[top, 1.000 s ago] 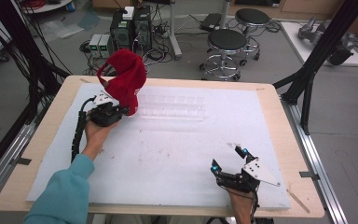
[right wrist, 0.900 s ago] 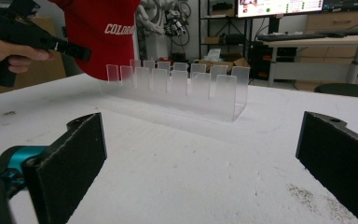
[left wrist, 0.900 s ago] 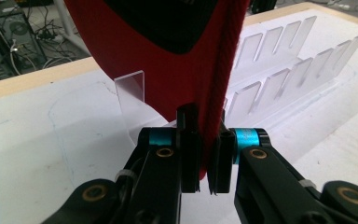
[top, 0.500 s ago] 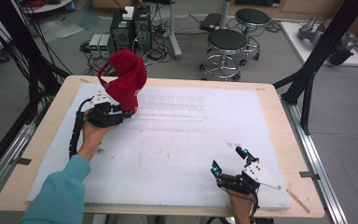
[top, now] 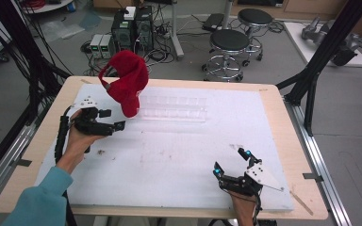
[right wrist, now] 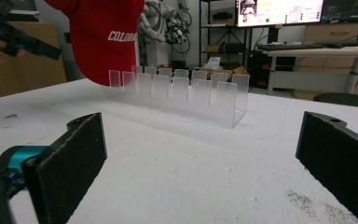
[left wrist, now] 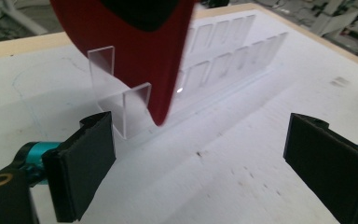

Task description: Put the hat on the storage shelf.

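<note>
A red cap (top: 125, 82) stands tilted on the left end of a clear slotted rack (top: 174, 108), its brim tip pointing down at the rack's first slots (left wrist: 121, 107). My left gripper (top: 114, 119) sits just left of the cap and apart from it. Its jaws have just been opening and now stand open with nothing between them (left wrist: 209, 168). The cap (left wrist: 130, 51) hangs close in front of it. Near the table's front right, my right gripper (top: 229, 161) rests open and empty, facing the rack (right wrist: 182, 93) and the cap (right wrist: 105, 37) from a distance.
A white foam sheet (top: 179, 160) covers the wooden table (top: 283, 113). Black frame posts (top: 311, 75) rise at the right and left edges. Stools (top: 228, 47) and computer boxes (top: 132, 26) stand on the floor beyond the far edge.
The left gripper has opened, let go of the red cap and drawn back to the left and toward the person. The cap stays on the rack. The right gripper has kept still.
</note>
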### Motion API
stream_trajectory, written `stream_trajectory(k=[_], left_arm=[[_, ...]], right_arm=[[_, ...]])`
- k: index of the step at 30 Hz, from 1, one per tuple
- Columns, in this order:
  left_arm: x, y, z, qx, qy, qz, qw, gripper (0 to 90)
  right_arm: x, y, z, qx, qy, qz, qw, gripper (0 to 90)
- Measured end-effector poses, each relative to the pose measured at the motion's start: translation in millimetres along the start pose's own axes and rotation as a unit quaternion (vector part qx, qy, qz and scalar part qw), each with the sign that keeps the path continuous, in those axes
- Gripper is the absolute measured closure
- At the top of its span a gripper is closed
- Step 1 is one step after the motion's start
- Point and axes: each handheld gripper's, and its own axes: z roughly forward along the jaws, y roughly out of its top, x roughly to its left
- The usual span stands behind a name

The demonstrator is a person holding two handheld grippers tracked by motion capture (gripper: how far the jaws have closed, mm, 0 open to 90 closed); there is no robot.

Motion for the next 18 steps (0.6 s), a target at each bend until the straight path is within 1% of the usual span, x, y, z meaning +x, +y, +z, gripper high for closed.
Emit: stream_trajectory(k=[1,2,3,4,5,6,7,8,9,10,11,12,13,14,15,16,17,18], left_arm=[[0.0,0.0,0.0,0.0,0.0,0.0,1.0,9.4],[-3.3,-7.2,-11.7,-0.011,-0.009,0.008,0.9999,9.4],[-3.3,-7.2,-11.7,-0.011,-0.009,0.008,0.9999,9.4],[-6.9,-14.1,-25.2,-0.038,-0.025,0.018,0.9988,9.4],[-6.9,-14.1,-25.2,-0.038,-0.025,0.018,0.9988,9.4],[-10.6,-20.2,-38.2,-0.071,-0.043,0.029,0.9962,9.3],[-10.6,-20.2,-38.2,-0.071,-0.043,0.029,0.9962,9.2],[-13.9,-24.8,-48.3,-0.078,-0.052,0.043,0.9947,9.1],[-13.9,-24.8,-48.3,-0.078,-0.052,0.043,0.9947,9.0],[-16.5,-31.8,-56.6,-0.093,-0.055,0.056,0.9926,9.0],[-16.5,-31.8,-56.6,-0.093,-0.055,0.056,0.9926,9.0],[-17.4,-36.1,-59.8,-0.094,-0.054,0.054,0.9926,9.0],[-18.1,-41.4,-62.4,-0.1,-0.056,0.05,0.9921,9.0],[-18.8,-53.8,-67.1,-0.109,-0.058,0.046,0.9913,9.0],[-18.8,-53.8,-67.1,-0.109,-0.058,0.046,0.9913,9.0],[-20.1,-66.3,-72.3,-0.118,-0.058,0.05,0.9902,9.0],[-20.1,-66.3,-72.3,-0.118,-0.058,0.05,0.9902,9.0],[-20.9,-77.0,-77.8,-0.133,-0.052,0.049,0.9885,9.0]], right_arm=[[0.0,0.0,0.0,0.0,0.0,0.0,1.0,0.5],[0.4,-0.1,0.0,0.0,-0.001,-0.001,1.0,0.6],[0.4,-0.1,0.0,0.0,-0.001,-0.001,1.0,0.6],[0.3,-0.1,0.0,0.0,-0.001,-0.001,1.0,0.5],[0.3,-0.1,0.0,0.001,-0.001,-0.001,1.0,0.6],[0.1,0.0,0.2,0.0,-0.002,-0.002,1.0,0.5],[0.1,0.0,0.2,0.0,-0.002,-0.002,1.0,0.5],[0.4,0.0,0.1,0.001,-0.001,-0.002,1.0,0.5],[0.4,0.0,0.1,0.001,-0.001,-0.002,1.0,0.5],[1.2,-0.1,-0.2,0.001,-0.002,-0.002,1.0,0.5],[1.2,-0.1,-0.2,0.001,-0.002,-0.002,1.0,0.5],[1.7,-0.2,-0.6,-0.002,-0.002,-0.007,1.0,0.5],[2.2,-0.4,-0.7,-0.002,-0.002,-0.008,1.0,0.6],[2.1,-0.5,-0.7,-0.004,-0.002,-0.011,0.9999,0.5],[2.1,-0.5,-0.7,-0.004,-0.002,-0.011,0.9999,0.5],[2.4,-0.6,-1.0,-0.004,-0.002,-0.011,0.9999,0.5],[2.3,-0.7,-1.0,-0.005,-0.001,-0.011,0.9999,0.5],[2.3,-0.7,-0.9,-0.005,-0.001,-0.01,0.9999,0.5]])
